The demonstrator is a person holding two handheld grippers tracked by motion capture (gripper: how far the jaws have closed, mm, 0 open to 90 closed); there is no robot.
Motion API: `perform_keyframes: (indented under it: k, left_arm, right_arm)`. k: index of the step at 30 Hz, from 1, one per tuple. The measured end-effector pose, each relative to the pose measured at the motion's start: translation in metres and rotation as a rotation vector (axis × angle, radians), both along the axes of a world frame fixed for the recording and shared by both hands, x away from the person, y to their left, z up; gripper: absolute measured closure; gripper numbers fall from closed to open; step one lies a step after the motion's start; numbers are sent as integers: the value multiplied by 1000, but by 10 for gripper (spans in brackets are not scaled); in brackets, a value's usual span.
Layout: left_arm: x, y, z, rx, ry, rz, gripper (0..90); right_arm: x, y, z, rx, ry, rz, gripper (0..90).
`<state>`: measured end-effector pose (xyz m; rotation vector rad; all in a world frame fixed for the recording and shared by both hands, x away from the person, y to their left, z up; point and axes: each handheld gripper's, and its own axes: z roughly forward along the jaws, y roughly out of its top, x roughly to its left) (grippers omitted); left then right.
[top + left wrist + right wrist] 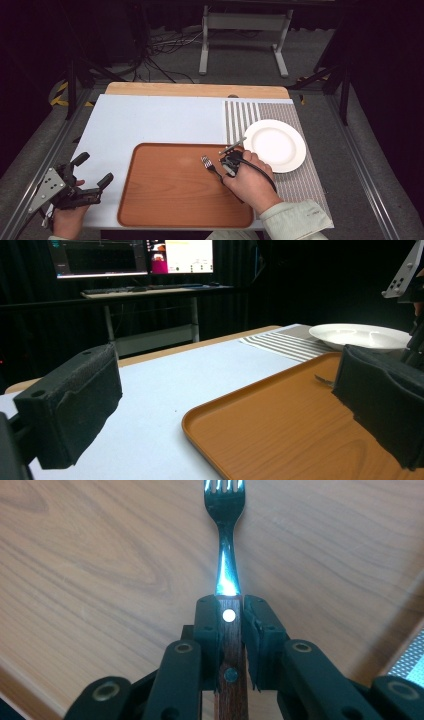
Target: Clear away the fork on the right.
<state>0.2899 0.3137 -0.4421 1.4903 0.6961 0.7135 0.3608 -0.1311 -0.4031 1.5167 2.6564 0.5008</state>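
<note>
Right claw clenches the fork by its wooden handle above the tray, near the counter's right edge; left claw hangs released. Best keep that handle level, pads squarely clamped.

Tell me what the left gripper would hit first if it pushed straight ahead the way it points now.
Probably nothing on the table: the open left gripper points across bare blue mat, passing left of the tray. Depth is unclear.
</note>
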Motion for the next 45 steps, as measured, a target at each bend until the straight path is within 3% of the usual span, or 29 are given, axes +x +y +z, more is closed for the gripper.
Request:
perform_keyframes:
  k: [22,28,38,39,41,43,45]
  left_arm:
    - [0,0,-1,-2,1,-1,2]
    - [0,0,0,-2,2,0,2]
    - [0,0,0,-1,2,1,2]
    - [0,0,0,-1,1,1,2]
    - [0,0,0,1,2,1,2]
    - [-1,1,0,3,2,4,2]
    - [-2,1,0,1,0,5,2]
  right_arm:
    - [-1,4,-12,-24,61,23,776]
    - [0,4,-12,-16,56,30,758]
    - [-1,4,-8,3,2,71,596]
    - [-1,5,-8,6,-31,103,482]
    - [1,5,-8,13,-92,161,348]
    - [3,5,-7,17,-146,217,265]
    - [4,6,-5,26,-185,254,256]
